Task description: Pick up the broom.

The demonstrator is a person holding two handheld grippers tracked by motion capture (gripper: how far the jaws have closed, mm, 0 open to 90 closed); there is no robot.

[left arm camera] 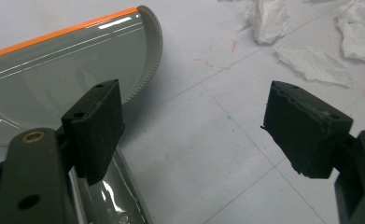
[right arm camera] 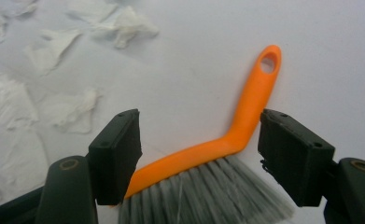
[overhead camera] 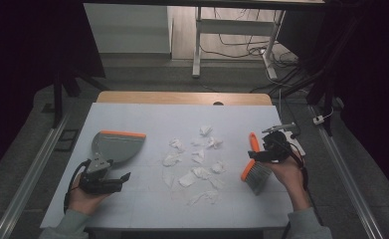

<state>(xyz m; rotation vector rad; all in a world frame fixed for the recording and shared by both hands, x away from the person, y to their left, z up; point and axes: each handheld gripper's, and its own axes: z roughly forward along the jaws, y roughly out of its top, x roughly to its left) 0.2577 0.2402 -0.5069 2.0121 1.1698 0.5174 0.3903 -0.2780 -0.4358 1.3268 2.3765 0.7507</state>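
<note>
Orange-handled grey-bristled brush (right arm camera: 227,154) lies between the right gripper's (right arm camera: 199,154) parted jaws, unclamped; closing on the bend, it could twist. Left gripper (left arm camera: 189,135) gapes beside the grey orange-lipped dustpan (left arm camera: 73,74), seemingly untouched, so paper scraps (overhead camera: 197,164) could shove it.

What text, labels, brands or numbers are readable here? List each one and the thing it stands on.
None: no readable word, number or sign anywhere.
The dustpan and the brush are plain, with no brand or label showing.
The table bears only faint red and blue smudges, not letters.
</note>
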